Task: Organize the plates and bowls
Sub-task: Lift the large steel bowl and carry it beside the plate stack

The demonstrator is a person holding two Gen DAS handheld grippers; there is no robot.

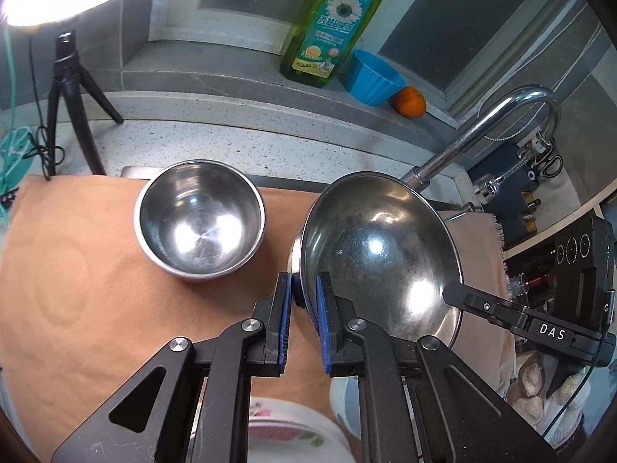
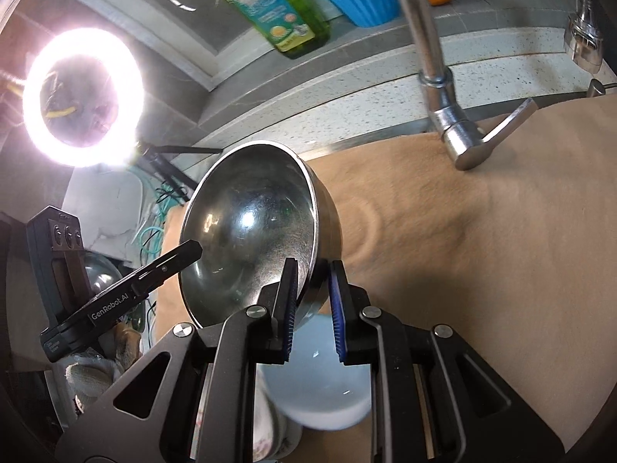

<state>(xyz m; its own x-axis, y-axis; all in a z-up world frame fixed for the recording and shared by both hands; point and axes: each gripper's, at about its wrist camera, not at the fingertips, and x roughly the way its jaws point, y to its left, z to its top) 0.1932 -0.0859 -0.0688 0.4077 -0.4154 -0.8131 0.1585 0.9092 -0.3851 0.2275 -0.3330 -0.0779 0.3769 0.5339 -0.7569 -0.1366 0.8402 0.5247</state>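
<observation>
A large steel bowl [image 1: 378, 254] hangs tilted above the tan cloth [image 1: 96, 270], and both grippers hold it. My left gripper [image 1: 303, 281] is shut on its near rim, blue pads on either side of the wall. The right gripper [image 1: 449, 293] reaches in from the right onto the opposite rim. In the right wrist view my right gripper [image 2: 313, 270] is shut on the rim of the same bowl [image 2: 250, 231], and the left gripper [image 2: 193, 249] enters from the left. A smaller steel bowl [image 1: 200, 220] rests upright on the cloth to the left. A pale blue bowl [image 2: 320, 386] lies under the right gripper, beside a floral plate [image 2: 262, 424].
A chrome faucet [image 1: 482, 131] arches behind the held bowl. On the ledge stand a green dish soap bottle [image 1: 331, 23], a blue cup [image 1: 372, 77] and an orange [image 1: 410, 102]. A ring light [image 2: 83, 96] on a black tripod [image 1: 69, 96] stands at the left.
</observation>
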